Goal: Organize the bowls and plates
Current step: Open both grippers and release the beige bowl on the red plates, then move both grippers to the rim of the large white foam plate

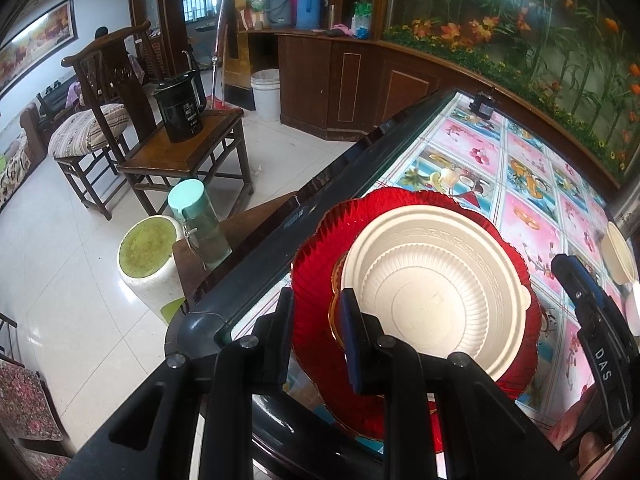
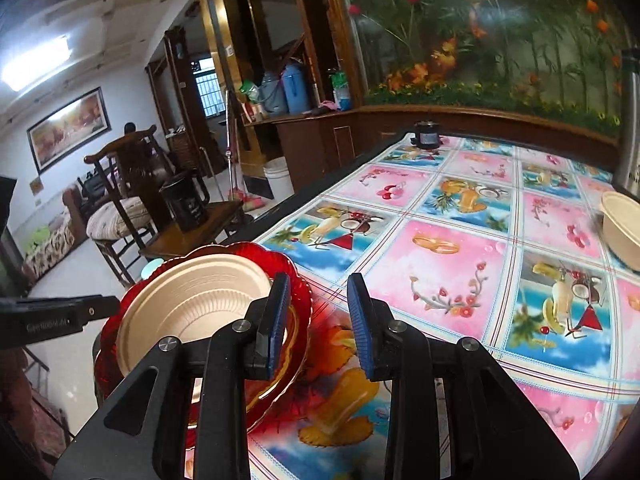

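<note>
Home living room: dark carved wooden chair [image 1: 108,92] at ten o'clock, framed landscape painting [image 2: 68,128], blue thermos flasks [image 1: 308,4] at twelve.

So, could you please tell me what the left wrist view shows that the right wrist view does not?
Only the left wrist view: the mint-lidded clear bottle, the white stool with a green top, and the left gripper with its jaws astride the red scalloped plate's rim.

Only the right wrist view: the right gripper, jaws empty over the fruit-print tablecloth.

Both: the red plate holding the beige paper bowl, another beige bowl, the black kettle.
</note>
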